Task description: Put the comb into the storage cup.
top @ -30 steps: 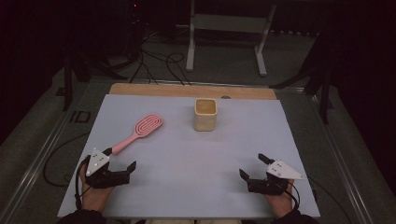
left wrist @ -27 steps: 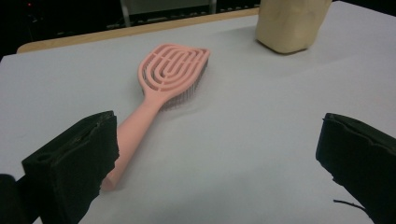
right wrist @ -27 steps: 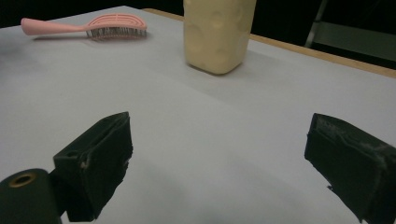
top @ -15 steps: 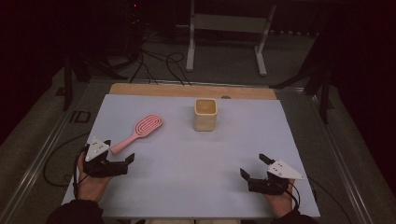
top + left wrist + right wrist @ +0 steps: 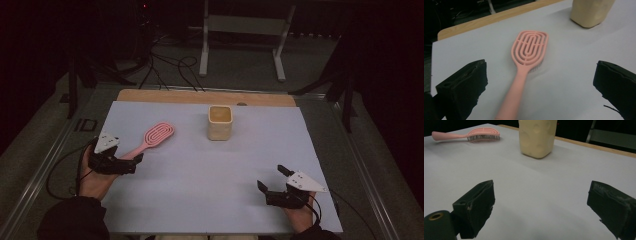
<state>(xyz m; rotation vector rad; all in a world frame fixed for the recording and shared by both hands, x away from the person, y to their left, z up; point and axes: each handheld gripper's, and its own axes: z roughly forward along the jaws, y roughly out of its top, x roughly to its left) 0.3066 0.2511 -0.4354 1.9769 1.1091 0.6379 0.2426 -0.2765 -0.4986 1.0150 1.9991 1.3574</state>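
Jaws spread wide, the left gripper (image 5: 131, 163) straddles the handle of the pink plastic vented hairbrush (image 5: 524, 68) lying flat near the white table's (image 5: 200, 200) left edge, seemingly lined up to pinch it, while the right gripper (image 5: 271, 182) waits, also unclenched, near the front right corner.

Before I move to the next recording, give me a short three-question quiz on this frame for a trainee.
1. True or false: the left gripper is shut on the pink plastic hairbrush.
2. Which part of the hairbrush points toward the left gripper: A) the slotted oval head, B) the handle?
3. What stands farther back on the white table sheet, beyond the right gripper?

Key:
1. False: its jaws stand wide apart on either side of the handle, not touching it.
2. B.
3. The cream square-sided cup, standing upright.
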